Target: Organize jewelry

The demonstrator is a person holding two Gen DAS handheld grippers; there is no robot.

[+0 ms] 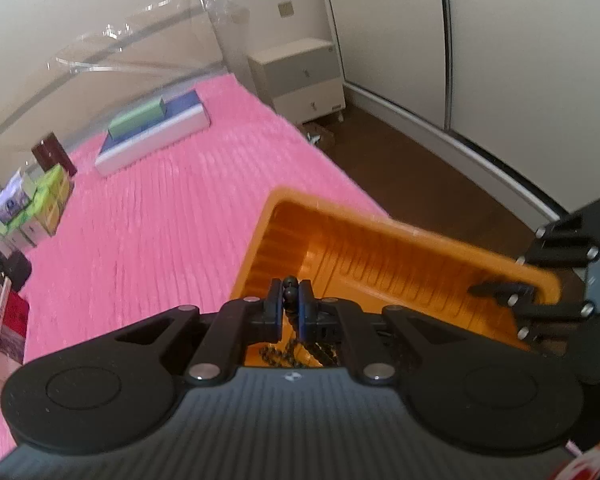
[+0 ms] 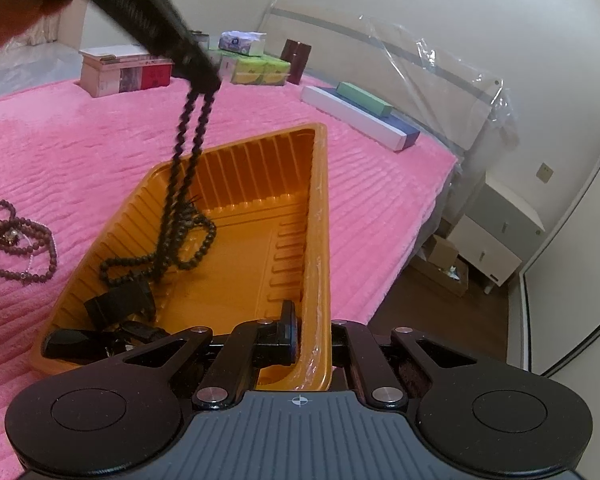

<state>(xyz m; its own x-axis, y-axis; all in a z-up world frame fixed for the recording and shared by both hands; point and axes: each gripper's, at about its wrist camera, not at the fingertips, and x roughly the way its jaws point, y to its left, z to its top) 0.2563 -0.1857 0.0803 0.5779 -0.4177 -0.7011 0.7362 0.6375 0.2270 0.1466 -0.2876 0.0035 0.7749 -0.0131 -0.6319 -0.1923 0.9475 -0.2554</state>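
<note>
- The left gripper (image 1: 289, 307) is clamped on a dark beaded necklace (image 2: 188, 184), pinching a bead or two between its fingertips; the strand hangs in two lines and its lower loops already coil on the floor of the orange plastic tray (image 2: 236, 268).
- The right gripper (image 2: 312, 344) pinches the near right rim of the tray, one finger inside the wall and one outside, steadying it on the pink bedspread (image 2: 80, 148).
- The step in hand looks like lowering the necklace into the tray. To do it well, I would bring the left gripper straight down over the tray's middle so the hanging part folds onto the coil instead of draping over the left wall.
- Only part the fingers once the strand is slack; released from this height, the beads may bounce or catch on the ribbed wall.
- Keep the right grip firm: the tray is light and sits on soft fabric near the bed's edge.
- A reddish-brown bead strand (image 2: 16, 240) tangled with a pale one lies on the bedspread, left of the tray, probably due next.
- Some black pieces lie in the tray's near corner; I cannot tell what they are.
</note>
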